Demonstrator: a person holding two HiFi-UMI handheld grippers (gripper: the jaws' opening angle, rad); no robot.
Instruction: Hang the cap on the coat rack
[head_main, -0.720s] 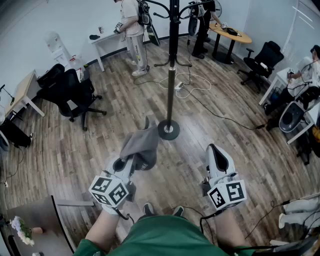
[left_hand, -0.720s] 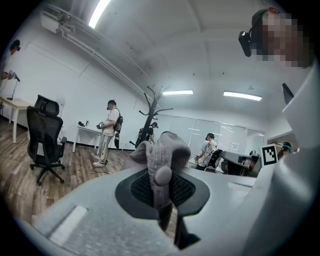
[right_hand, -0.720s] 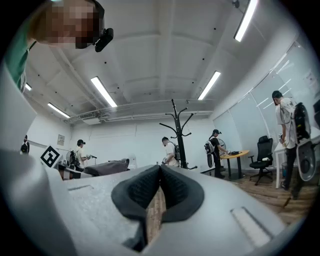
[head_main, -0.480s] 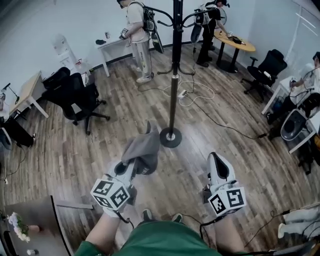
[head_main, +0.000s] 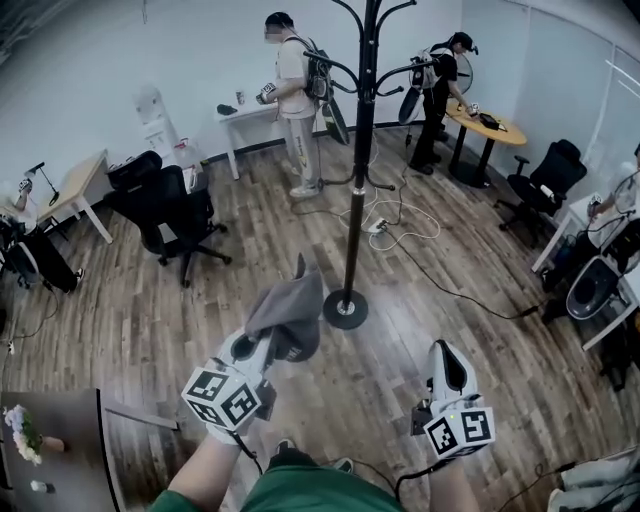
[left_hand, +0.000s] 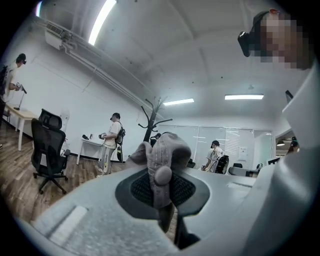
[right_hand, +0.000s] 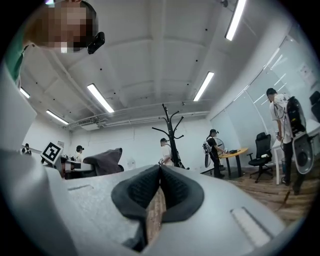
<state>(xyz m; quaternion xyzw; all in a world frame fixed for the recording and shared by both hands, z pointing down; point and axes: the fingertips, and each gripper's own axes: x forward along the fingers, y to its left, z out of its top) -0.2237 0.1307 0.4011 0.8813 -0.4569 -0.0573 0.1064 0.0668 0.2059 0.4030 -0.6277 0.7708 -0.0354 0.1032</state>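
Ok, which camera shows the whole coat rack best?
The head view: the coat rack shows from its round base up to the hooks. The right gripper view catches only its upper pole and hooks; the left gripper view shows just the top, beside and partly behind the grey cap.

Cap (head_main: 287, 318) just left of coat rack (head_main: 352, 200)

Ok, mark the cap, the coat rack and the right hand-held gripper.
cap (head_main: 288, 312), head view, on its grey crown.
coat rack (head_main: 357, 190), head view, on the black pole.
right hand-held gripper (head_main: 446, 352), head view, between its fingertips.
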